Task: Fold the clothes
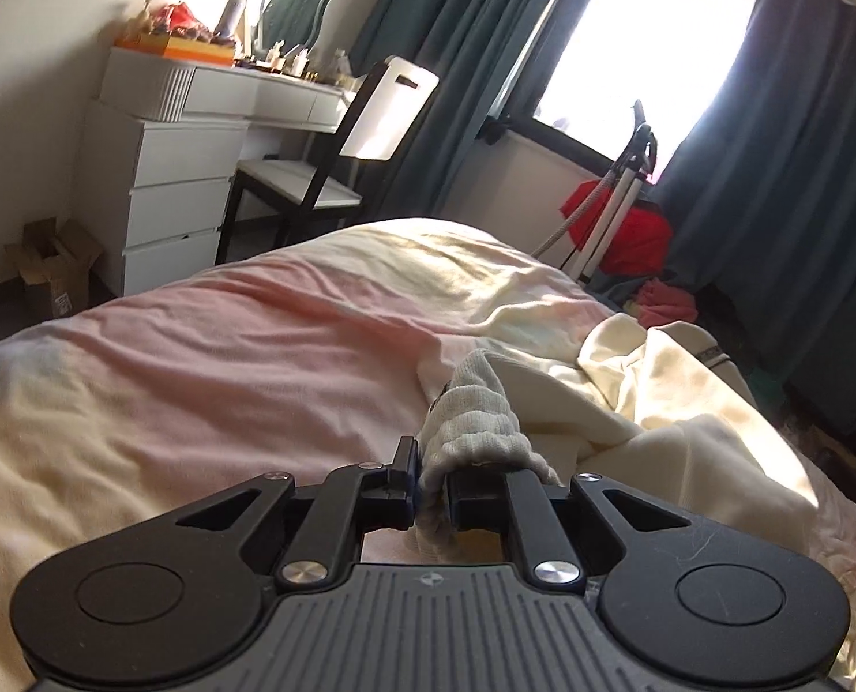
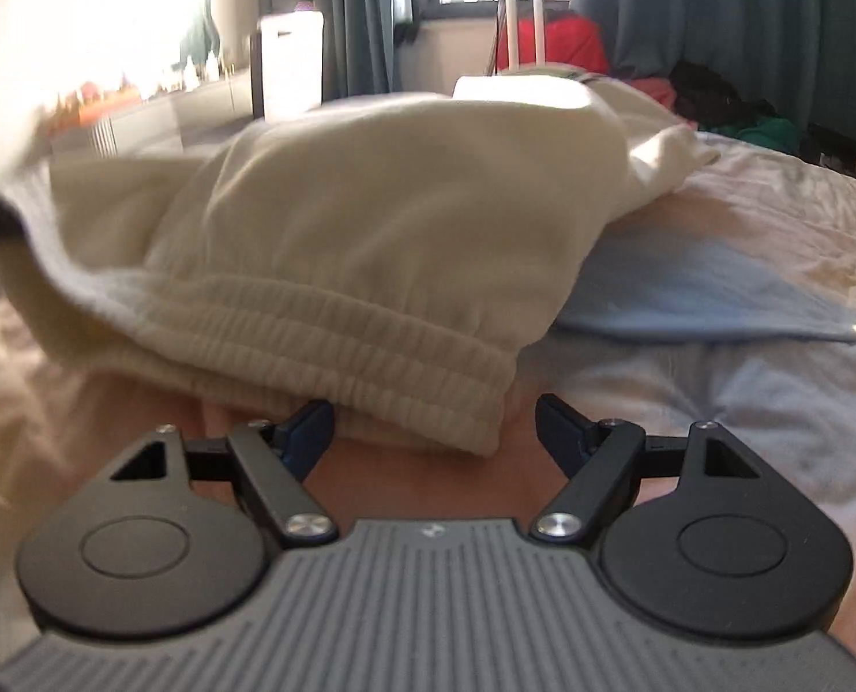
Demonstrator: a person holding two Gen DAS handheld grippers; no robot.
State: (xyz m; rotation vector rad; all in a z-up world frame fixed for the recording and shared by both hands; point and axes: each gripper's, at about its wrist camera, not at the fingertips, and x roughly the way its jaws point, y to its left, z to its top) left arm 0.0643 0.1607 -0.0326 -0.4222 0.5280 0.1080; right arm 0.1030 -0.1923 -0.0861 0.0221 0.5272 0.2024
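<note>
A cream sweatshirt (image 1: 659, 398) lies crumpled on the bed. My left gripper (image 1: 431, 487) is shut on its ribbed hem (image 1: 474, 415), which bunches up between the fingers. In the right wrist view the same cream sweatshirt (image 2: 370, 219) fills the middle, its ribbed band (image 2: 370, 346) hanging low at the front. My right gripper (image 2: 435, 427) is open, and the corner of the ribbed band sits between its spread fingers without being pinched. At the far left edge of that view a dark shape holds the raised fabric.
The bed (image 1: 226, 357) has a pink and cream cover; a pale blue cloth (image 2: 687, 294) lies under the sweatshirt. Beyond stand a white dresser (image 1: 168, 184), a chair (image 1: 324, 173), teal curtains (image 1: 774, 144), a garment steamer (image 1: 618, 190) and red fabric (image 1: 641, 242).
</note>
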